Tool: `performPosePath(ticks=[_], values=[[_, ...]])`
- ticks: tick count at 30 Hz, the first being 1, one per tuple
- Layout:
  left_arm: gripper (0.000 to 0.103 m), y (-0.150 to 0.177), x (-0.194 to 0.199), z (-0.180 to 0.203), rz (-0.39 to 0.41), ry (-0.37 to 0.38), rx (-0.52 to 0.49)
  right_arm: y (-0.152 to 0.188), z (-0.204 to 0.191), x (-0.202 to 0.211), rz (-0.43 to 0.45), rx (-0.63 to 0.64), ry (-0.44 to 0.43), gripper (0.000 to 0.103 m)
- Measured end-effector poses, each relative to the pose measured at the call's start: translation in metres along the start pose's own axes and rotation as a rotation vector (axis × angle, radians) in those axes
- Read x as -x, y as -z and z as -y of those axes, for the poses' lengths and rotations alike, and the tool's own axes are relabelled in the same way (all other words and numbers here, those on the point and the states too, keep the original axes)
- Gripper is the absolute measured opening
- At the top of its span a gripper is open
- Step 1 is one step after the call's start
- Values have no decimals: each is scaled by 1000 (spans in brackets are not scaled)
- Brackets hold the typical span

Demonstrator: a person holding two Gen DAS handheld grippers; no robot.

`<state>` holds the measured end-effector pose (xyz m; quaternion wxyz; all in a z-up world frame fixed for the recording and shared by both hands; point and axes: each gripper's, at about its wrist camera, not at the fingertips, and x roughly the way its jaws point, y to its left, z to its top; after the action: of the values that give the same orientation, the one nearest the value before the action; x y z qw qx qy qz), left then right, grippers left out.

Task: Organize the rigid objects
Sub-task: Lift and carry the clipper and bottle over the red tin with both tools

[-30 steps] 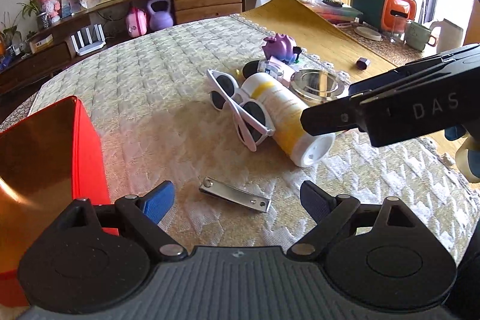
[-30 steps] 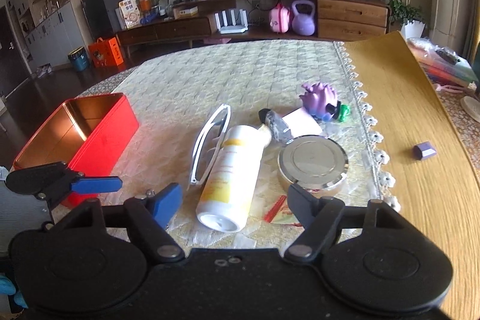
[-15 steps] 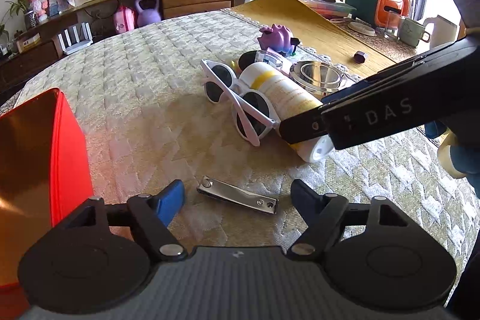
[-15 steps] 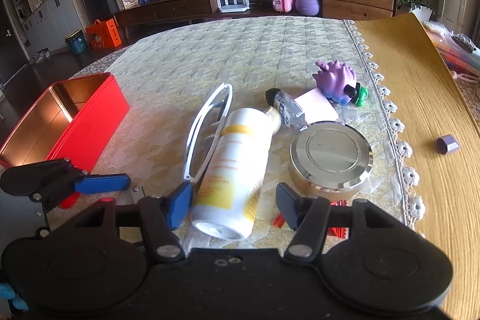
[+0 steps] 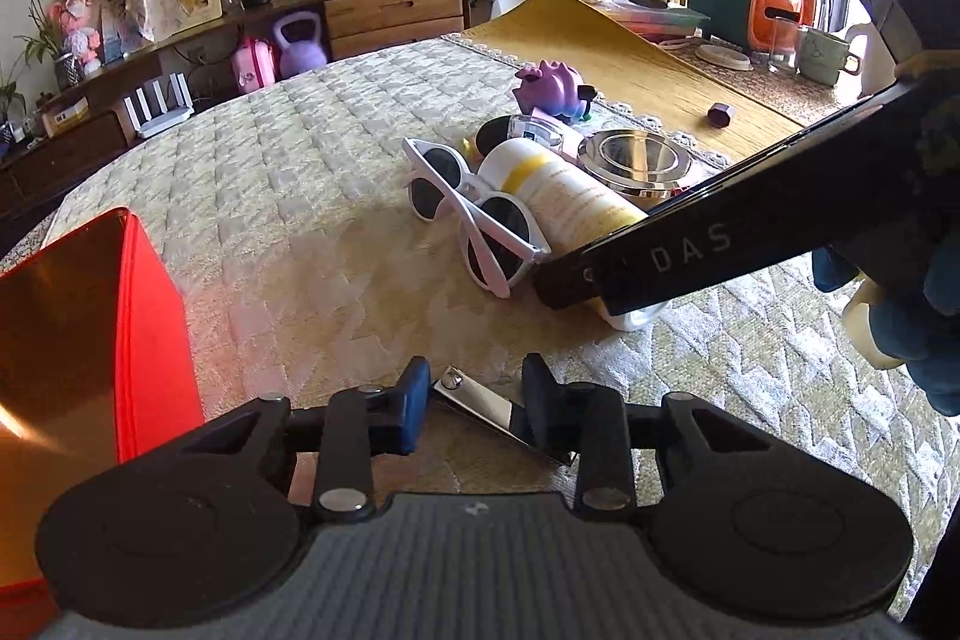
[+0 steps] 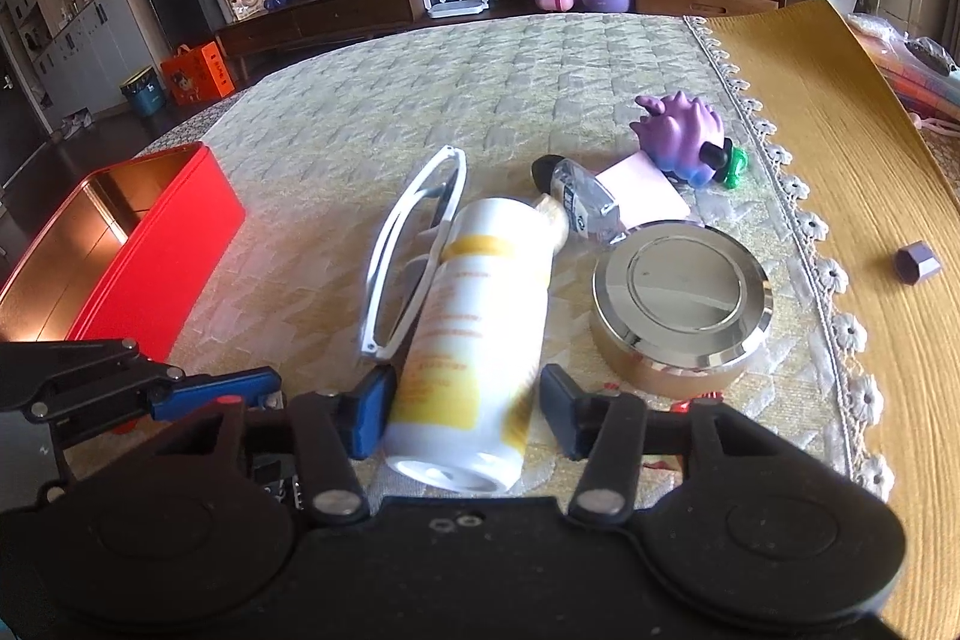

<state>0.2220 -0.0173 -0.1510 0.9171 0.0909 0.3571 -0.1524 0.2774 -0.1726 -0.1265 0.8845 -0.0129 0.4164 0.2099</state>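
Nail clipper (image 5: 501, 413): only left wrist view shows it, pinched in narrowed left gripper (image 5: 474, 403); right gripper (image 6: 465, 403), half-open, straddles white bottle (image 6: 480, 334), sunglasses (image 6: 414, 250) at 11 o'clock

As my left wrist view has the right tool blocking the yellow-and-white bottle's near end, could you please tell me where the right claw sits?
Observer: The right claw straddles the bottle at its near end, one of the fingers on either side; I cannot tell whether they touch it.
Operator: Thanks. Is anything hidden near the round metal tin?
Observer: Something small and red peeks out at its near edge.
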Motion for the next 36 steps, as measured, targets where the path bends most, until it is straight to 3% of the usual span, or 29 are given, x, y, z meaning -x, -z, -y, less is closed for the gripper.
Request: performPosePath(ticks=[6, 16, 20, 22, 23, 32, 35, 36], values=[[23, 2, 3, -3, -7, -17, 24, 7, 1, 8, 13, -17, 19, 48], [24, 5, 15, -8, -82, -29, 150, 33, -3, 30, 9, -29, 17, 48], [39, 6, 20, -10, -110, -33, 240, 39, -3, 34, 12, -41, 8, 48], [67, 9, 23, -12, -121, -40, 286, 39, -3, 34, 14, -45, 5, 47], [68, 11, 24, -13, -125, -46, 311, 40, -2, 34, 15, -49, 3, 47], [63, 7, 21, 4, -143, -114, 297, 47, 2, 39, 30, -53, -8, 47], [48, 6, 20, 14, -133, -130, 260, 50, 3, 42, 35, -48, -8, 47], [35, 6, 20, 16, -127, -131, 251, 51, 3, 42, 36, -46, -7, 47]])
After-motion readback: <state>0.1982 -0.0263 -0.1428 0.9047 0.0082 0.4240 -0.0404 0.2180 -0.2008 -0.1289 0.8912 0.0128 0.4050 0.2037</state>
